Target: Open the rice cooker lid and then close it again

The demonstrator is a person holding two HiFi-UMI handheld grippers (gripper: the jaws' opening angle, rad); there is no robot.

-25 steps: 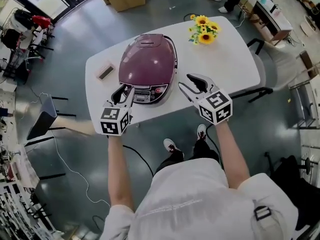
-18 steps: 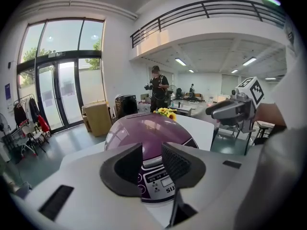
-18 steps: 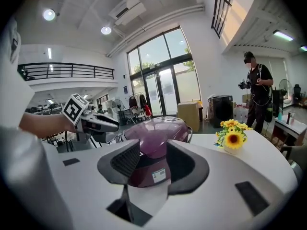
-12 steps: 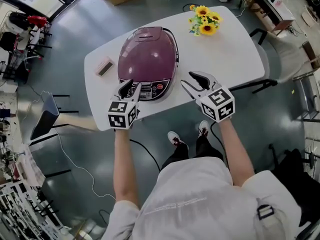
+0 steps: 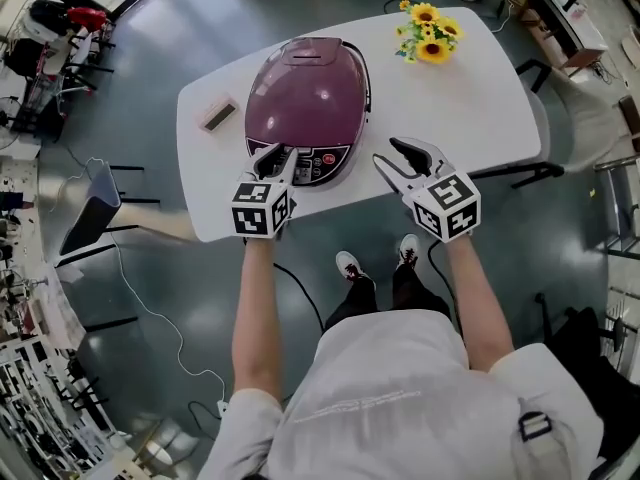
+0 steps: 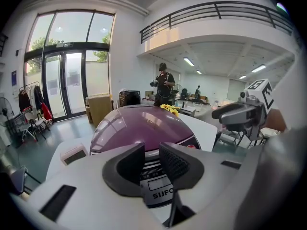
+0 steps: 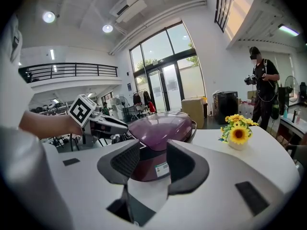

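My left gripper (image 5: 278,156) fingers, just narrowing, grasp nothing at the rice cooker (image 5: 308,93) front, near the tabletop (image 5: 470,98) edge closest to me; my right gripper (image 5: 386,153) fingers are released.

Closed purple rice cooker (image 5: 305,93) sits on white table (image 5: 480,98).

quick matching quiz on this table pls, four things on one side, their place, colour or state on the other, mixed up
Things:
1. rice cooker
2. sunflowers
3. small pale box
4. right hand-held gripper

Descriptions:
a. at the far right corner of the table
b. jaws apart, nothing between them, over bare tabletop
c. purple, lid down
d. on the table, left of the cooker

Pairs: 1-c, 2-a, 3-d, 4-b
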